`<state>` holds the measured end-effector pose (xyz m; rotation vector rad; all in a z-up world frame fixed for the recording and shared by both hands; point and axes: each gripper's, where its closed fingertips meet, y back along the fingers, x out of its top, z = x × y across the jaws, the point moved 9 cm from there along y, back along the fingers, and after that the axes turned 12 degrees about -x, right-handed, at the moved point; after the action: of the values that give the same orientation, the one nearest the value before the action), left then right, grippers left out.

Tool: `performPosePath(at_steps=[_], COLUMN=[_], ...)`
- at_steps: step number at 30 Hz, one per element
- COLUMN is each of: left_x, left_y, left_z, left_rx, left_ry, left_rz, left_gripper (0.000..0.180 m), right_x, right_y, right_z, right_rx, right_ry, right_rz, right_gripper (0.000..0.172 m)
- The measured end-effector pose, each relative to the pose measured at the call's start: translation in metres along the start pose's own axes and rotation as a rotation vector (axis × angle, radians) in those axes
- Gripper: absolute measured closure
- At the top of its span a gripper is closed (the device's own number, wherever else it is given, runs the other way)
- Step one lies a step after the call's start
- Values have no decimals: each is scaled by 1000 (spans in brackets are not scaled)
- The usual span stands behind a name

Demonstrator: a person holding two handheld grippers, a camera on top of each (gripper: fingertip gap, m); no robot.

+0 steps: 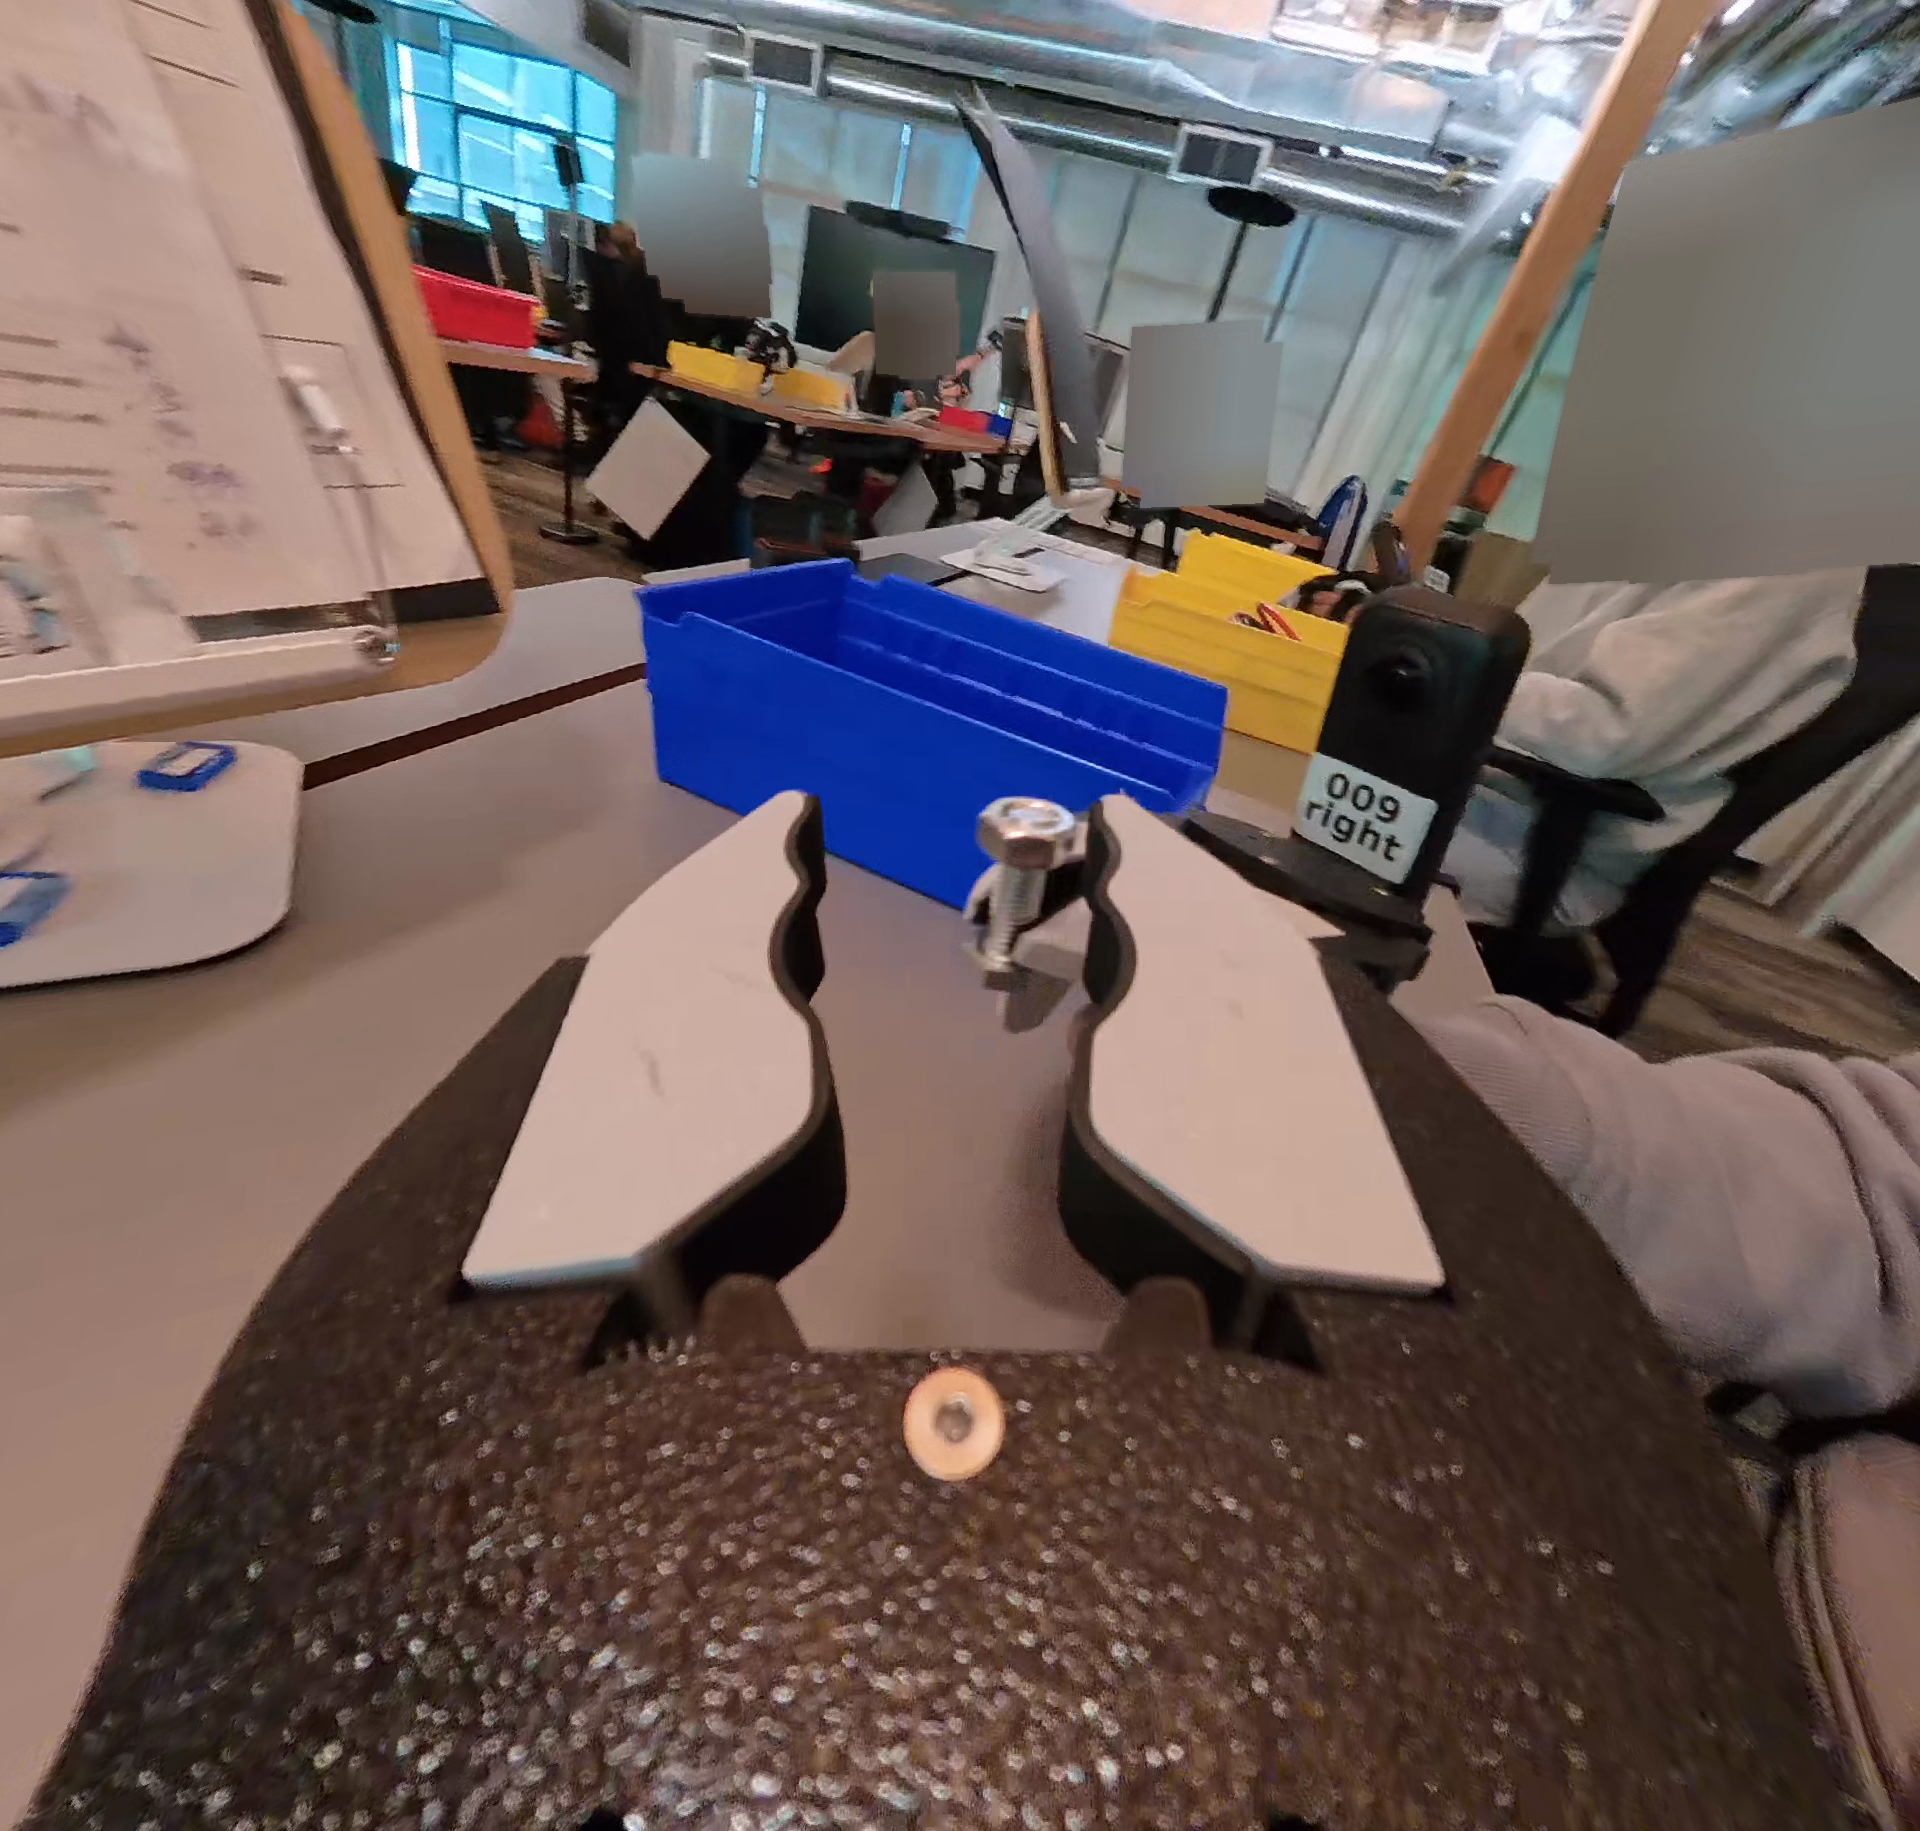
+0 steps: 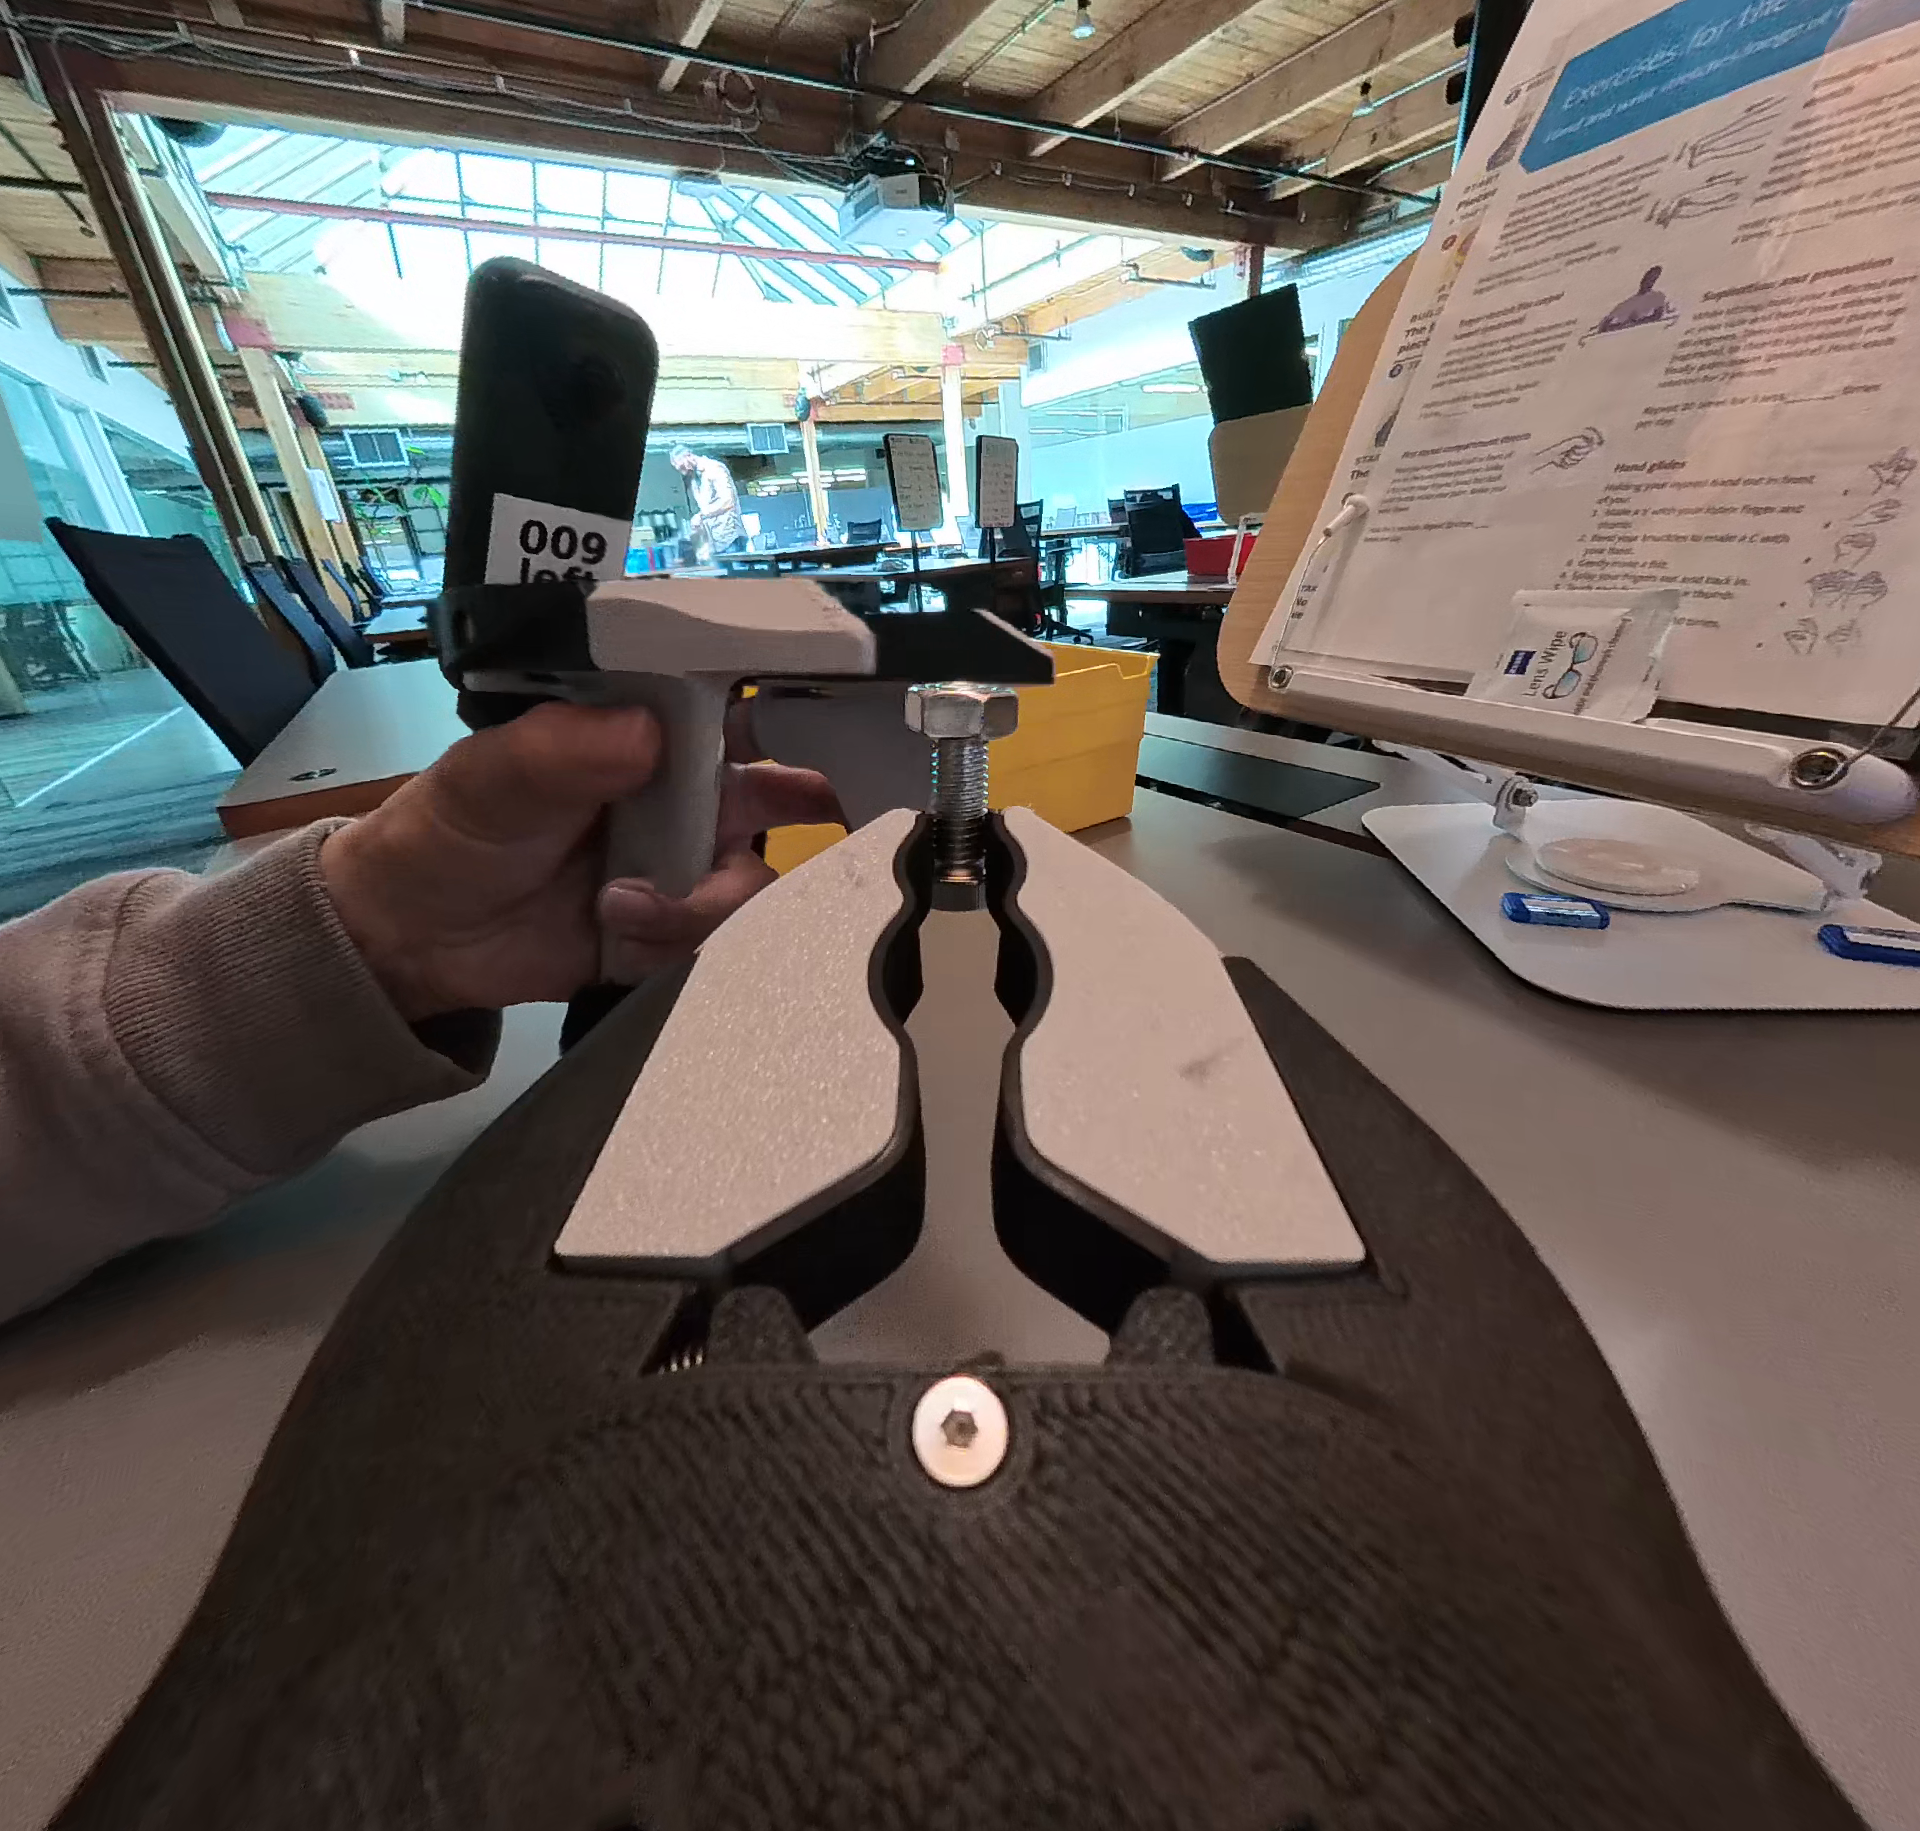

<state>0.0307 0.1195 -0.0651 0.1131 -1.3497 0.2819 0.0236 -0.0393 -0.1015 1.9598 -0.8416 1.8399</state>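
Right gripper (image 2: 958,851) is clamped on a steel bolt (image 2: 958,773), upright by its threads. Left gripper (image 1: 954,877) stands open around its head, maybe brushing it. Bolt's probably heavy, stiff, slick; grab the hex head.

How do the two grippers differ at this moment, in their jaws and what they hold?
The right gripper has narrow jaws clamped on the upright bolt; the left gripper has wide jaws gripping nothing. The bolt's head stands between the left gripper's tips. Both have grey fingers on black bodies.
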Motion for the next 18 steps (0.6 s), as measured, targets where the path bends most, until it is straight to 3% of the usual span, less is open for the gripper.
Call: performPosePath(at_steps=[5,8,13,18], left_x=[-4,-3,2,-6], left_y=[0,17,14,-6], left_z=[-4,-17,-10,-1], left_rx=[72,224,115,55], left_ry=[-19,-48,-11,-30], left_rz=[-46,-77,1,-61], left_gripper=[132,145,135,127], right_x=[-1,2,1,0], right_y=[0,2,1,0], right_z=[2,4,3,2], right_rx=[-18,-14,-8,5], right_ry=[-2,-23,-23,-27], right_rz=[-12,16,5,-2], right_gripper=[163,163,163,163])
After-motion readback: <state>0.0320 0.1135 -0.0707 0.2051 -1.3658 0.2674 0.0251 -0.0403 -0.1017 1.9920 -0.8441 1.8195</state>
